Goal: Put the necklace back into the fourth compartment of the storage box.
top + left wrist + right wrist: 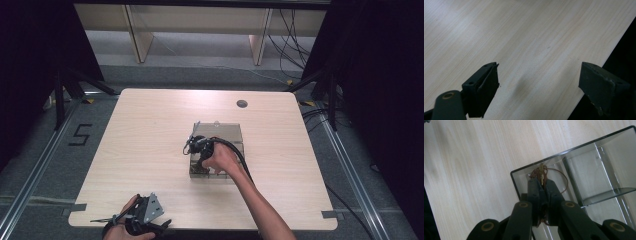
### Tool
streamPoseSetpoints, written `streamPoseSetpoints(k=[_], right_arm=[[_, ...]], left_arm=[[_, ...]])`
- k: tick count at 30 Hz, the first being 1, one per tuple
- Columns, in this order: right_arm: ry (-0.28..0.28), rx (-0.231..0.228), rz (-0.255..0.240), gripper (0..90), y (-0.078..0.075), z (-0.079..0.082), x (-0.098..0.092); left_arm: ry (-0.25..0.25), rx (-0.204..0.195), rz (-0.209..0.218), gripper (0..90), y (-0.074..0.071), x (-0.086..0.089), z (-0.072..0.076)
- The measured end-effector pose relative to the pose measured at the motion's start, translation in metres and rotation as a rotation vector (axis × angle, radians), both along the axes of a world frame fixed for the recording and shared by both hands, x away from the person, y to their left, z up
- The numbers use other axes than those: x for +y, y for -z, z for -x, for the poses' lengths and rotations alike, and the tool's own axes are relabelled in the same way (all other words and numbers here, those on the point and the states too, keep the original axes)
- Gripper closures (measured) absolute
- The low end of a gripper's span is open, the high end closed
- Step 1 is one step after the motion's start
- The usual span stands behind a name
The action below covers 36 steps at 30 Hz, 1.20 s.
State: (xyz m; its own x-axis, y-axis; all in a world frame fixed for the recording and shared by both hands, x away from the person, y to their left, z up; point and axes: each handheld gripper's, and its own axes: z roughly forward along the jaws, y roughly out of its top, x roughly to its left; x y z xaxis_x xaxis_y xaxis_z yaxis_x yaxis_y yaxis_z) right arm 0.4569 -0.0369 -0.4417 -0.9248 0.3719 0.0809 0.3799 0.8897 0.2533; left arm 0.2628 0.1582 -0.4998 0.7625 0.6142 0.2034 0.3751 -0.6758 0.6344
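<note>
A clear plastic box with inner dividers sits at the middle of the wooden table. My right gripper points down into the box's near left corner. In the right gripper view my right gripper is shut on a small bundle of thin brown loops with a pale yellowish bit at the tips, held just inside the corner compartment of the box. My left gripper rests by the table's front edge at the left. In its own view, my left gripper is open over bare wood, holding nothing.
A round cable hole lies near the table's far edge. The table edge runs just beside the left gripper's right jaw, with dark floor beyond. Cables and wooden furniture legs stand on the floor behind the table.
</note>
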Motion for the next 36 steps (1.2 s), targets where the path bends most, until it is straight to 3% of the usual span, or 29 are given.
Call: streamPoseSetpoints(k=[7, 12, 17, 25, 26, 29, 33, 36], right_arm=[[0.006, 0.011, -0.005, 83.3, 0.005, -0.003, 0.0], [0.021, 0.019, -0.031, 75.5, 0.006, -0.005, 0.002], [0.05, 0.008, -0.029, 71.5, 0.0, -0.006, -0.001], [0.082, -0.036, -0.093, 66.0, -0.015, -0.008, -0.017], [0.106, -0.028, -0.098, 65.8, -0.017, -0.007, -0.018], [0.103, -0.047, -0.098, 65.6, -0.021, -0.009, -0.025], [0.116, -0.046, -0.105, 65.6, -0.024, -0.008, -0.03], [0.105, -0.047, -0.107, 65.6, -0.026, -0.007, -0.033]], left_arm=[[0.001, 0.003, 0.003, 15.7, 0.0, 0.0, 0.0], [0.001, 0.003, 0.004, 15.7, 0.0, 0.0, 0.0], [0.0, 0.001, 0.001, 15.7, 0.0, 0.0, 0.0], [0.002, 0.004, 0.001, 15.7, 0.001, 0.0, 0.0], [0.001, 0.003, -0.001, 15.7, 0.001, 0.0, 0.0], [0.013, -0.002, -0.012, 15.7, 0.0, 0.001, -0.001], [0.003, 0.0, 0.011, 15.7, 0.001, 0.0, 0.0], [0.013, -0.016, -0.005, 15.7, 0.001, 0.0, -0.001]])
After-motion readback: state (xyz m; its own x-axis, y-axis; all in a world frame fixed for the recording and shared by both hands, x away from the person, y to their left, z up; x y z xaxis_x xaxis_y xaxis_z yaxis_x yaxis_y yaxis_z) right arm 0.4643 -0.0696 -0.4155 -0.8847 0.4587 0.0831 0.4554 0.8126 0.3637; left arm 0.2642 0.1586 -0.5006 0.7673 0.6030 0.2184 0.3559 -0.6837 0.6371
